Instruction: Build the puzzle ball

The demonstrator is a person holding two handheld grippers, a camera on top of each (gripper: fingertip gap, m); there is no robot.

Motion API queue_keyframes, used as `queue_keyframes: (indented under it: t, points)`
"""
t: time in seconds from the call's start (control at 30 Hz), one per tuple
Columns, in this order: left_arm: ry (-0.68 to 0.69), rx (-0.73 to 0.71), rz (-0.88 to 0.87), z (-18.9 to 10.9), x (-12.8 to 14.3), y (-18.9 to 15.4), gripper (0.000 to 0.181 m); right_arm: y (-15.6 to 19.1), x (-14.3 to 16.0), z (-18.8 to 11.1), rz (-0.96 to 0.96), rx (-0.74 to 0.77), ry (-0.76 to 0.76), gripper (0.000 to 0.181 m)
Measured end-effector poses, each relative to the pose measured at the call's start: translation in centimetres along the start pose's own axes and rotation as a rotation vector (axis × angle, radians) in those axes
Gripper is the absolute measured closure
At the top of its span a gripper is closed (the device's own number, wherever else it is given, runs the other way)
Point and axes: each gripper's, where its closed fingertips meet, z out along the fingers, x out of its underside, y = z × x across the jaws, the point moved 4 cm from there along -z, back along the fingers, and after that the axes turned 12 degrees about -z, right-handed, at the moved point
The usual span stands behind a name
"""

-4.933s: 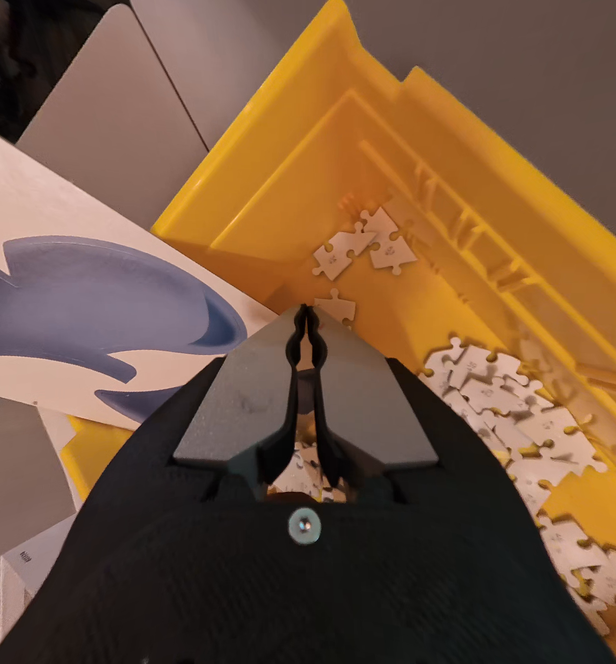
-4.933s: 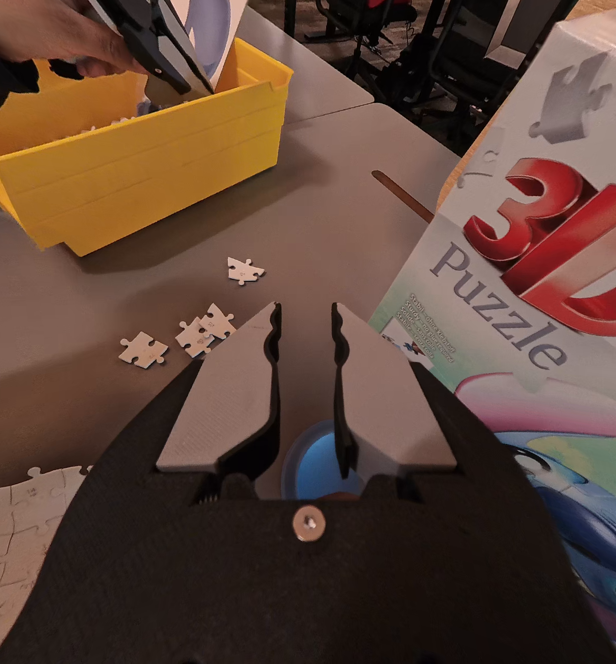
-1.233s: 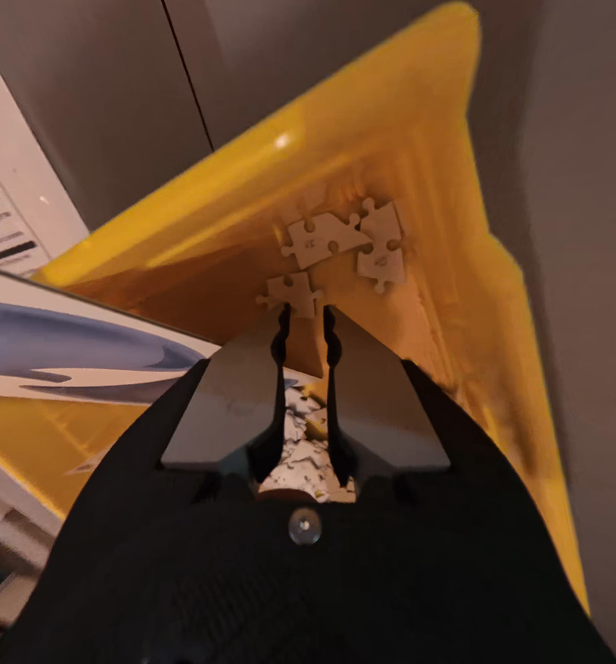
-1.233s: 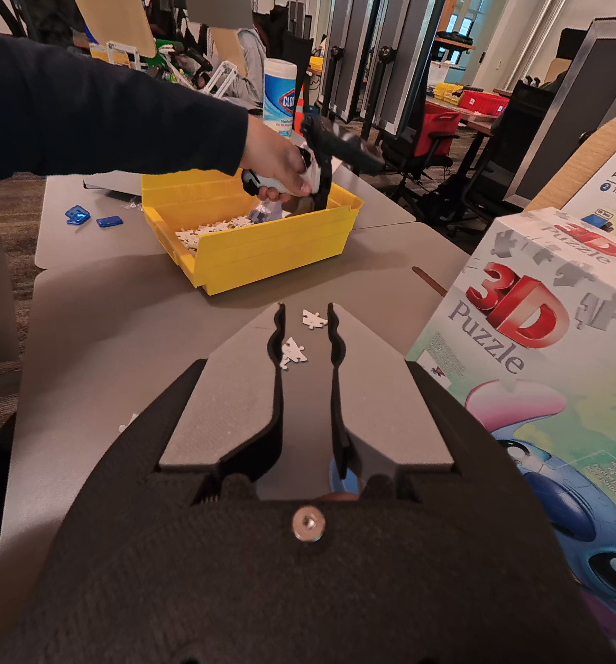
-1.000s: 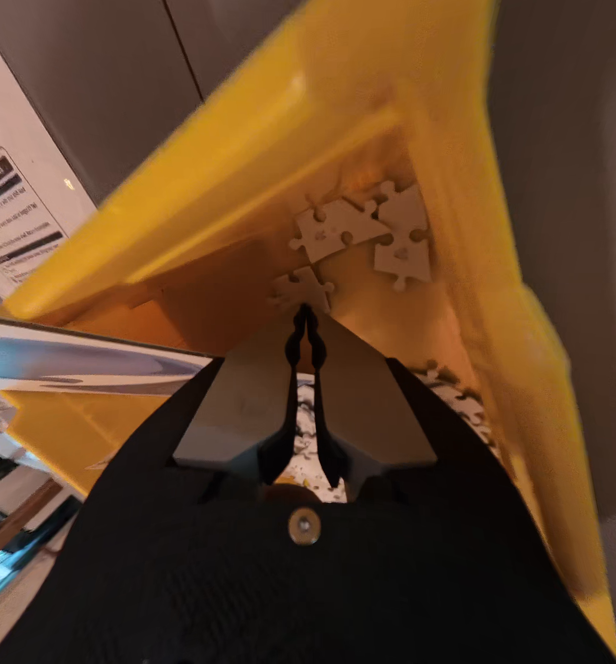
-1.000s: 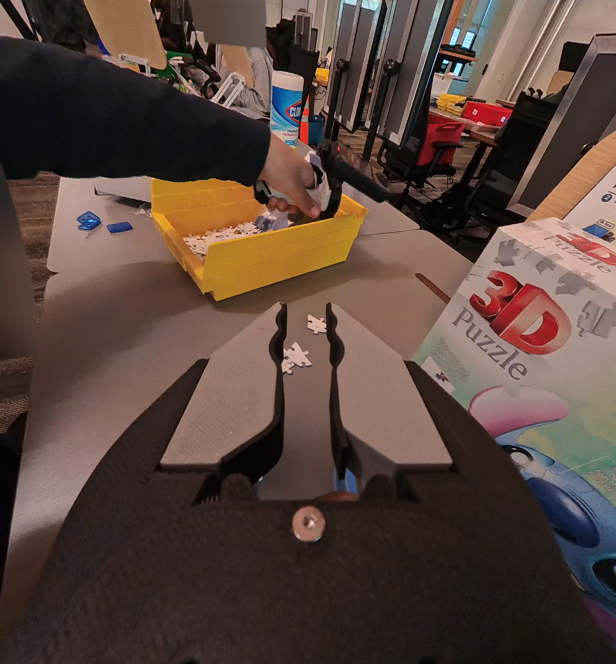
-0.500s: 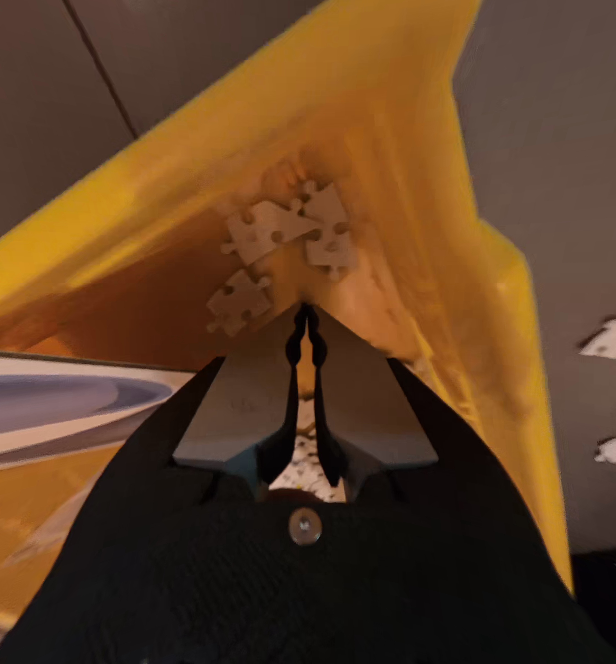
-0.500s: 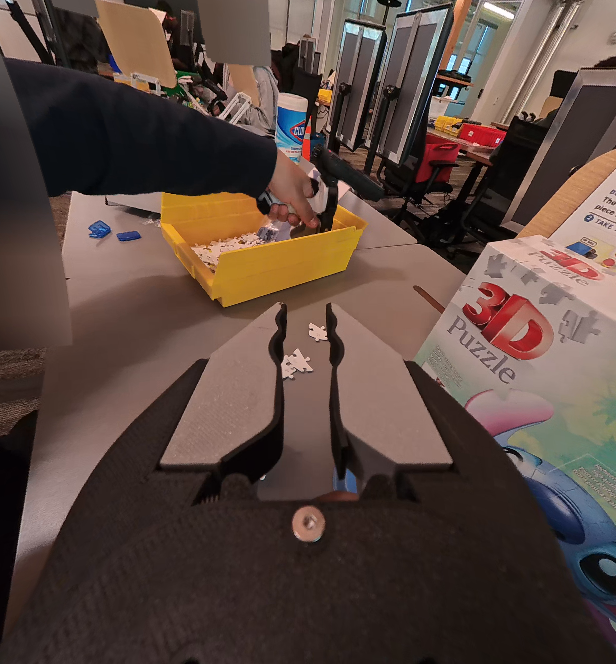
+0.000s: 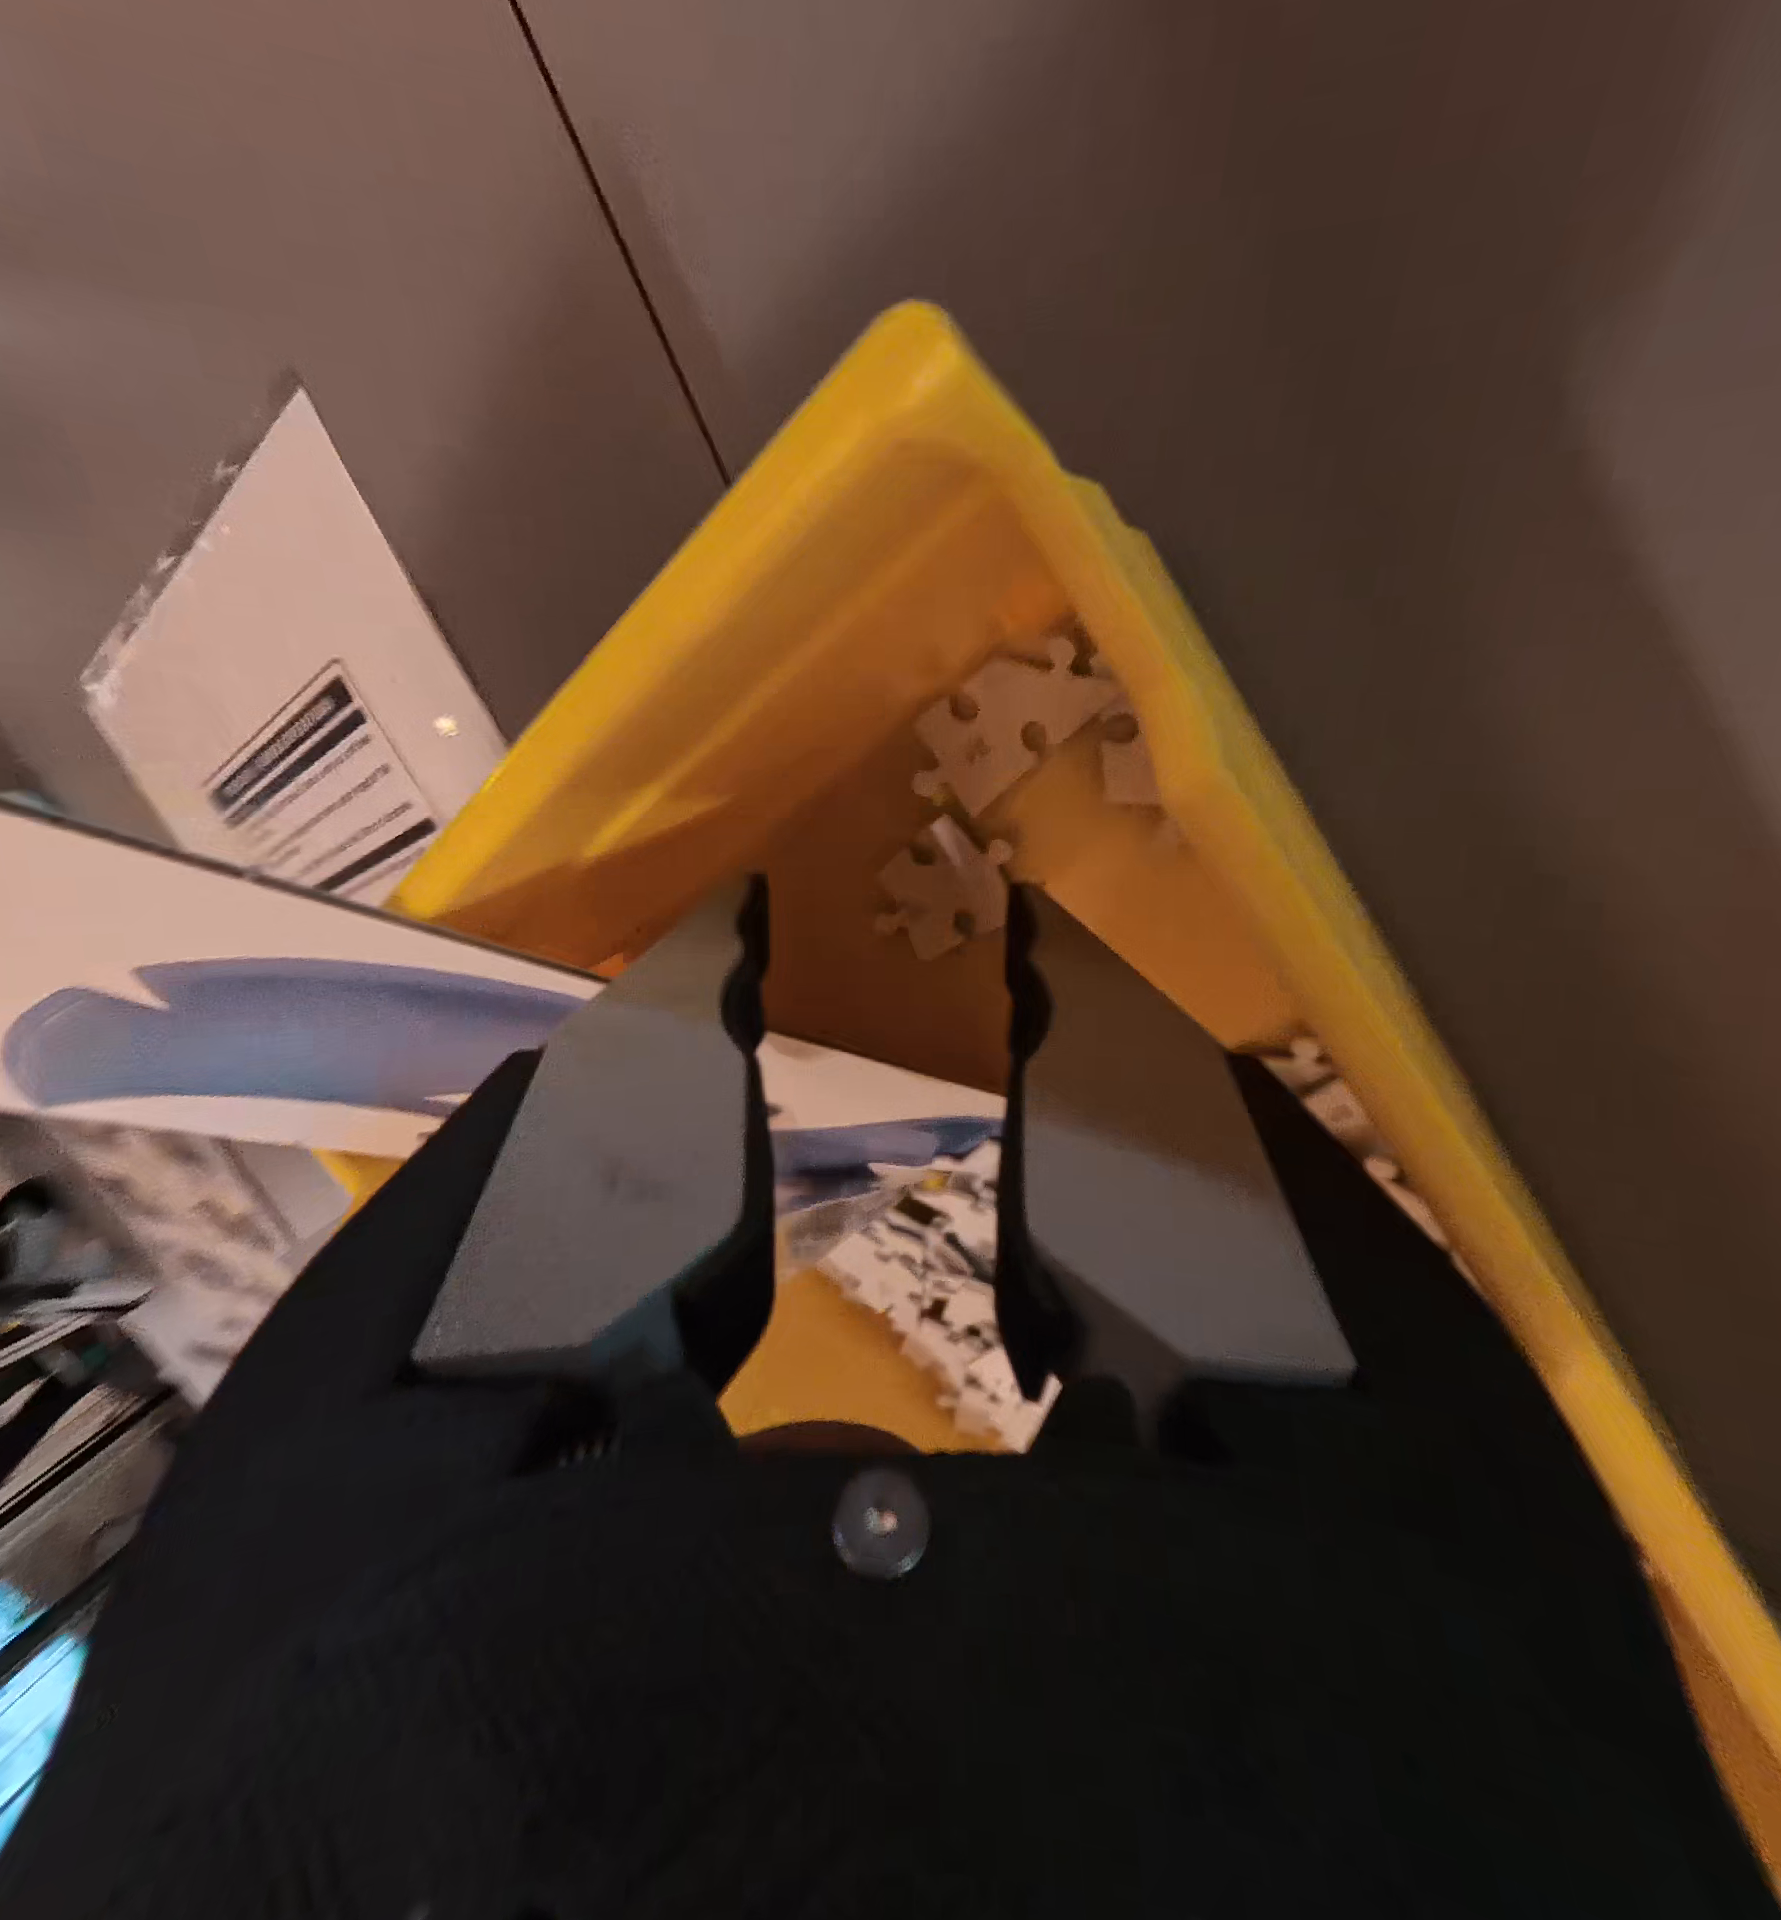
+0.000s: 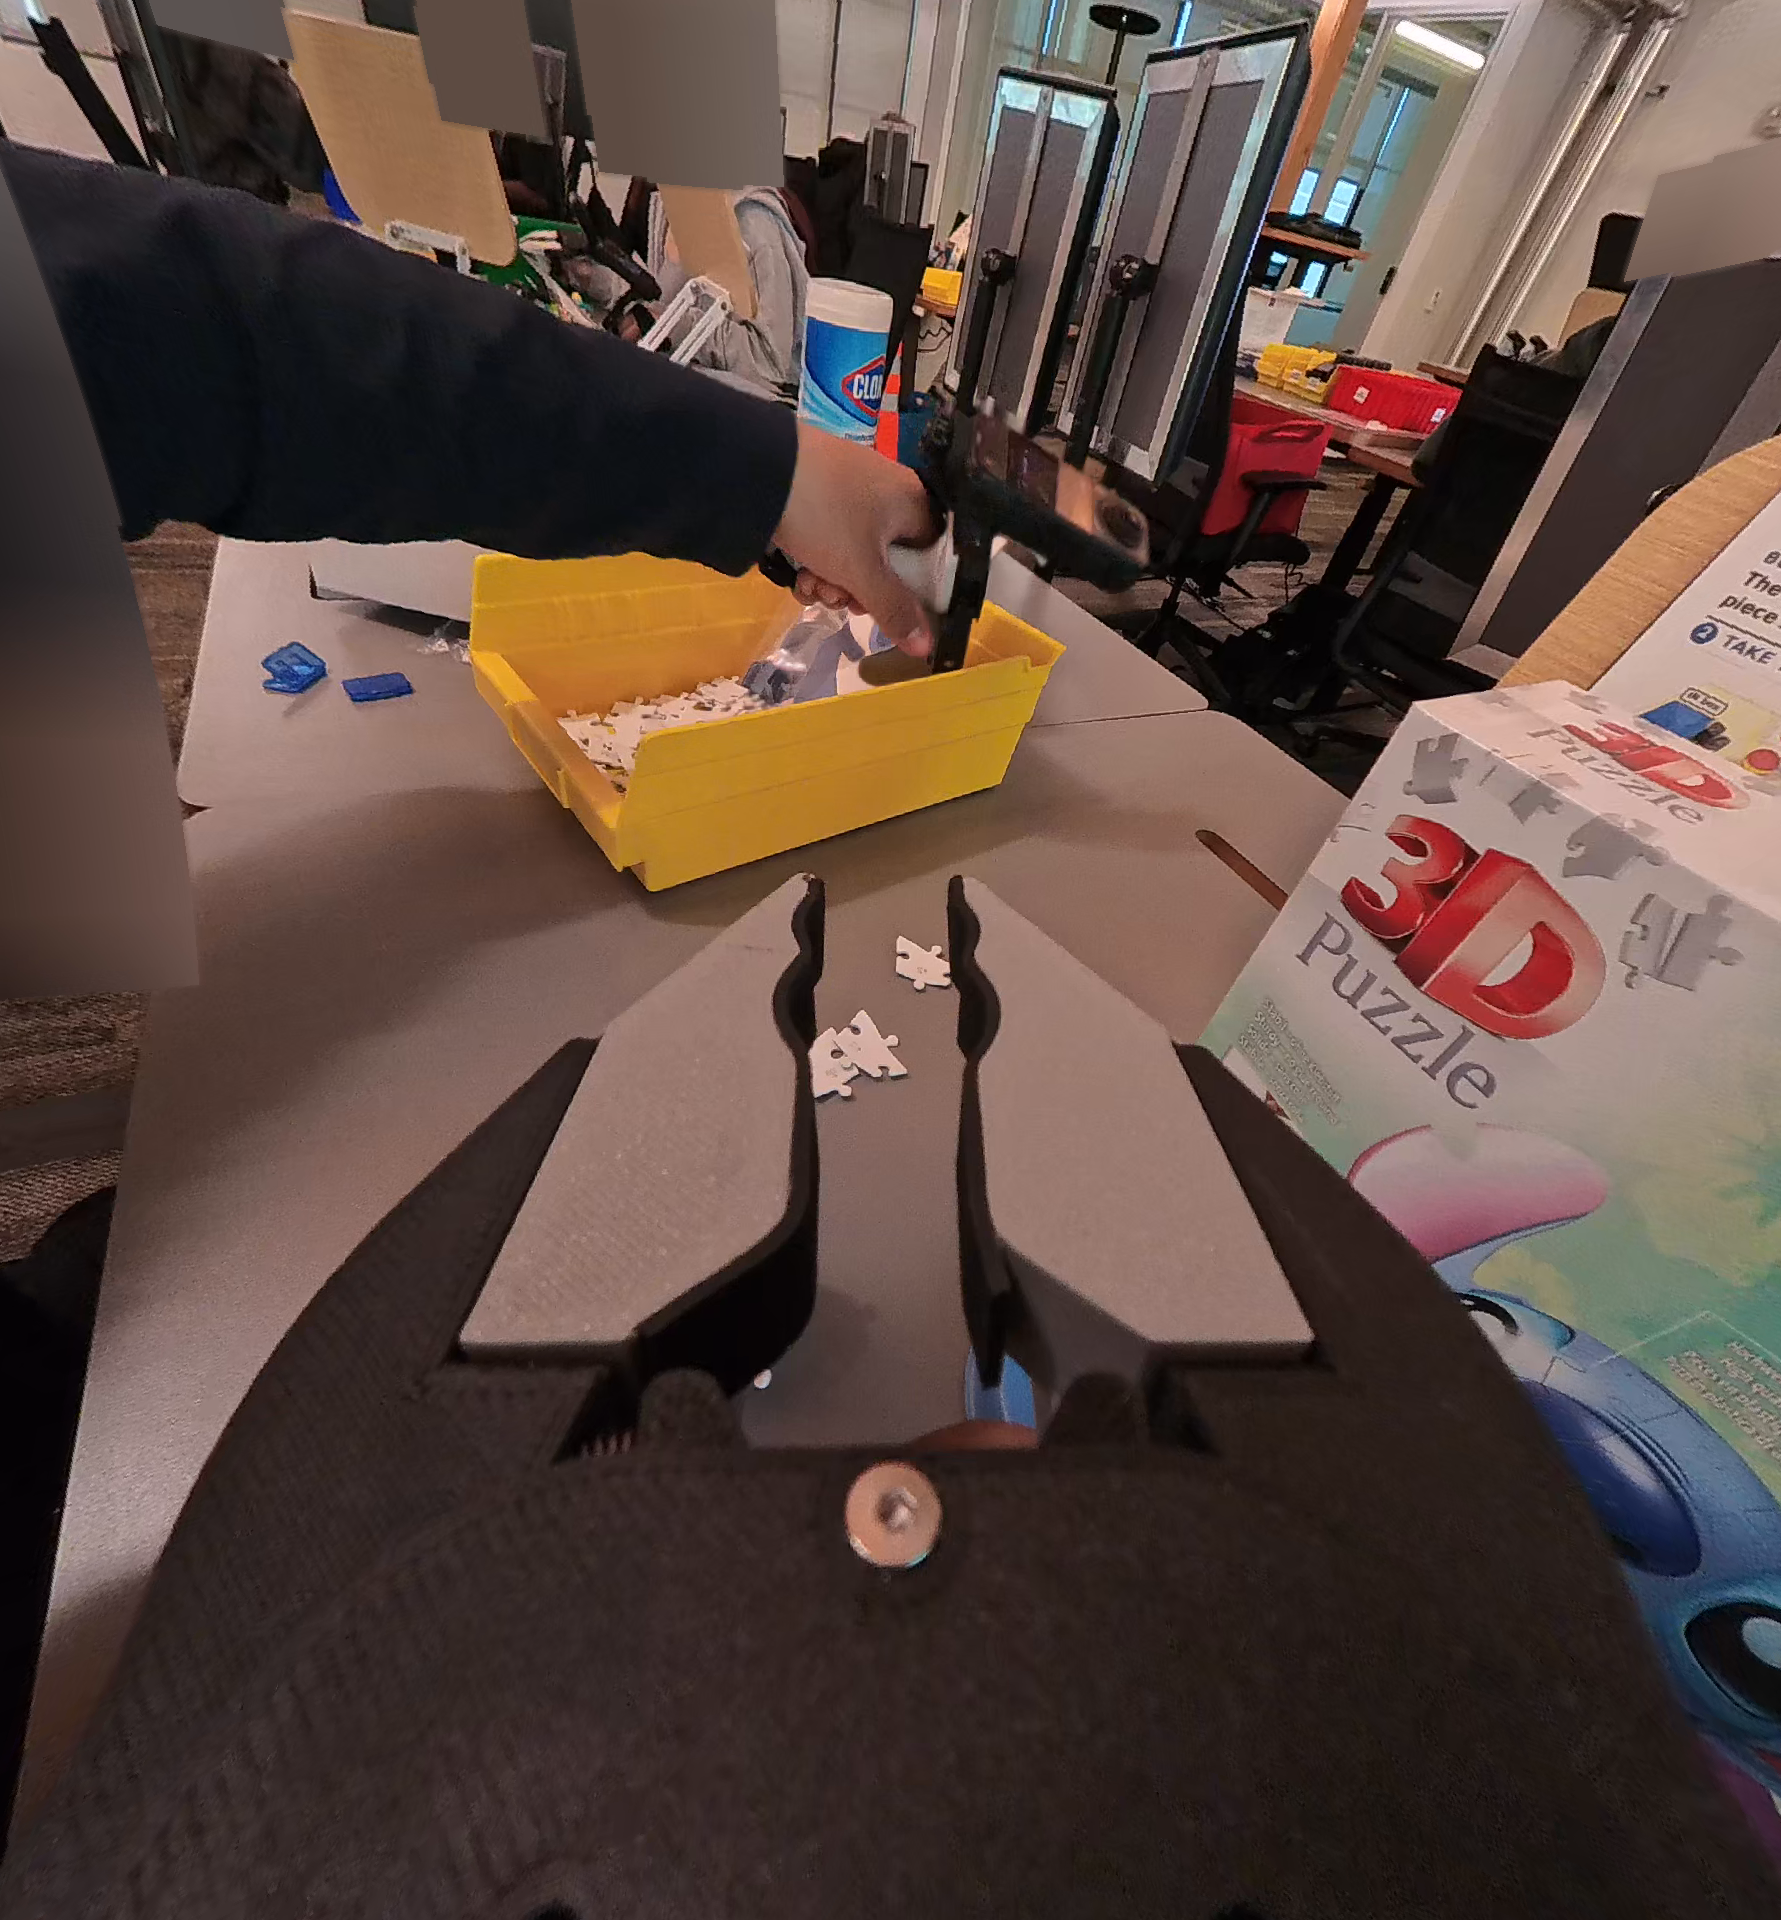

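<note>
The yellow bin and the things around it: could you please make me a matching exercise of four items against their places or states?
Items:
1. left tongs
2. right tongs
3. puzzle box
4. blue clips

Places or states:
A. on the grey table, left of the yellow bin
B. open, reaching down inside the bin
C. standing on the table at the right
D. open, over loose puzzle pieces on the table

Pairs: 1-B, 2-D, 3-C, 4-A
</note>
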Motion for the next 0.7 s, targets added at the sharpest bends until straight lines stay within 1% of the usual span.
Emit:
queue_keyframes:
  t: [0.1, 0.13, 0.17, 0.27, 0.37, 0.4, 0.47, 0.53, 0.57, 0.6, 0.63, 0.7]
  points:
    - [0.034, -0.106, 0.025, 0.5, -0.2, 0.6, 0.155, 0.1, 0.0, 0.0, 0.004, -0.005, -0.001, 0.161]
    - [0.055, -0.096, 0.026, 0.7, -0.1, 0.5, 0.155, 0.1, 0.1, -0.1, 0.003, -0.005, -0.001, 0.161]
    - [0.091, -0.063, 0.020, 0.9, 0.2, 0.3, 0.157, 0.1, 0.0, -0.1, 0.001, -0.006, -0.002, 0.161]
    - [0.220, 0.110, -0.049, 1.7, 1.2, -0.8, 0.160, 0.1, -0.1, -0.4, -0.007, -0.003, -0.006, 0.162]
    - [0.261, 0.186, -0.099, 2.0, 0.9, -0.8, 0.163, 0.2, -0.3, -0.8, -0.010, -0.002, -0.020, 0.162]
    - [0.269, 0.230, -0.114, 2.0, 0.8, -1.0, 0.161, 0.2, -0.4, -0.9, -0.012, -0.002, -0.025, 0.163]
    - [0.261, 0.267, -0.115, 2.3, 0.4, -1.0, 0.163, 0.3, -0.5, -1.0, -0.020, -0.009, -0.032, 0.164]
    - [0.226, 0.221, -0.061, 2.7, 0.0, -0.6, 0.172, 0.5, -0.5, -1.0, -0.035, -0.014, -0.032, 0.164]
    - [0.196, 0.188, -0.012, 2.7, -0.2, -0.5, 0.171, 0.6, -0.5, -1.0, -0.041, -0.019, -0.031, 0.164]
    - [0.176, 0.140, 0.034, 2.8, -0.2, -0.3, 0.174, 0.7, -0.5, -1.0, -0.045, -0.025, -0.031, 0.164]
    - [0.175, 0.097, 0.062, 2.9, 0.1, -0.1, 0.179, 0.8, -0.5, -1.0, -0.047, -0.031, -0.030, 0.164]
    - [0.199, 0.055, 0.062, 3.1, 0.7, 0.1, 0.181, 0.9, -0.5, -1.0, -0.048, -0.040, -0.031, 0.164]
